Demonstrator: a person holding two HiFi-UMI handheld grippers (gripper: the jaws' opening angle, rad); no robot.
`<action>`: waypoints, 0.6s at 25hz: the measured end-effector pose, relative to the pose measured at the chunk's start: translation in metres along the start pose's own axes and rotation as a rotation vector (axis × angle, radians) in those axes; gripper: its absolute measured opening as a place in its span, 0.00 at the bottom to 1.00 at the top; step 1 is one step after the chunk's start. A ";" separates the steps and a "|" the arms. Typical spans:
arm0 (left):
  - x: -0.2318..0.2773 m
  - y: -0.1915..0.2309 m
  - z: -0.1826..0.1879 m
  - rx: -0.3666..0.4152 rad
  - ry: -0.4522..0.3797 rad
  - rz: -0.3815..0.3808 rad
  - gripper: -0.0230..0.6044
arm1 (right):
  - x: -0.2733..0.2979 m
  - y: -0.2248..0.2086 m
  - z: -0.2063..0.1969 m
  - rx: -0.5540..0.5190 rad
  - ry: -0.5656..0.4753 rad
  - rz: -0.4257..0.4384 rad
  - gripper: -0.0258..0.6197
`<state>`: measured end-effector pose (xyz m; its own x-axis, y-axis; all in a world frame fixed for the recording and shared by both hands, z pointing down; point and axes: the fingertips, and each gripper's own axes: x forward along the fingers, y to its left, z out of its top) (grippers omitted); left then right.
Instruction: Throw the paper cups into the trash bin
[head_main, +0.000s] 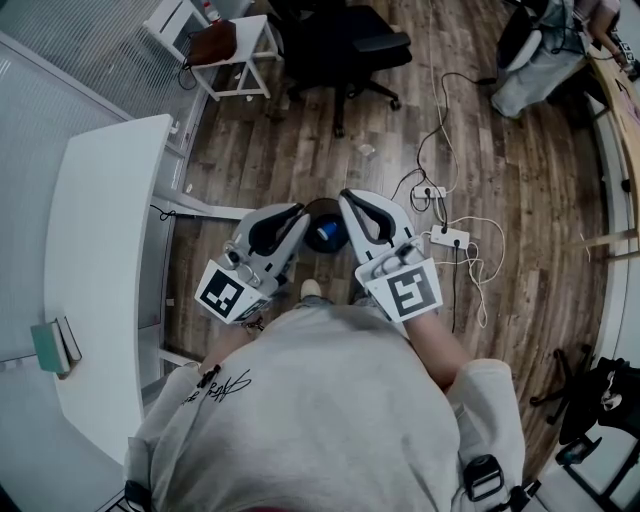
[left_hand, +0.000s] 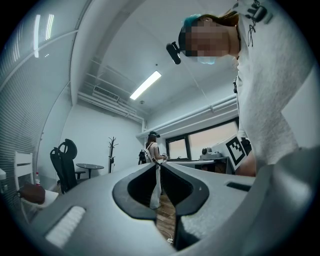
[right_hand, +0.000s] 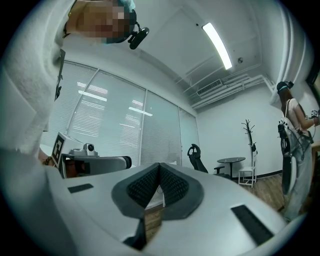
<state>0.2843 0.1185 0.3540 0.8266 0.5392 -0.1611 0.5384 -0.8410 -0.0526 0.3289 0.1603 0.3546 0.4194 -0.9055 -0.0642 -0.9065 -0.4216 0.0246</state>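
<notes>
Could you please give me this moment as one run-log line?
left tongs: shut, empty | right tongs: shut, empty | paper cups: none in view | between tongs: dark round container on floor

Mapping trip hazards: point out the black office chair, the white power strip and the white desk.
black office chair (head_main: 345, 42), head view, its seat.
white power strip (head_main: 449, 239), head view, its middle.
white desk (head_main: 100, 230), head view, bare top.

Source: ceiling strip lamp, cool white; paler daylight at window.
Head view: dim, bluish, soft shadows.
Gripper views: brighter, fisheye bend, black vignetted corners.
Focus: nearest foreground soft.
</notes>
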 end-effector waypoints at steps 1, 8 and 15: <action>0.000 0.000 0.000 0.000 -0.001 0.000 0.09 | 0.000 0.000 0.000 0.000 -0.001 -0.001 0.05; 0.001 0.000 0.000 -0.001 -0.002 0.004 0.09 | 0.000 -0.001 -0.001 0.003 0.002 0.001 0.05; 0.002 0.002 -0.001 0.001 -0.001 0.005 0.09 | 0.001 -0.002 0.000 0.001 0.000 0.010 0.05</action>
<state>0.2874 0.1177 0.3543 0.8291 0.5351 -0.1620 0.5343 -0.8437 -0.0525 0.3317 0.1603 0.3548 0.4104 -0.9097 -0.0638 -0.9107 -0.4125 0.0238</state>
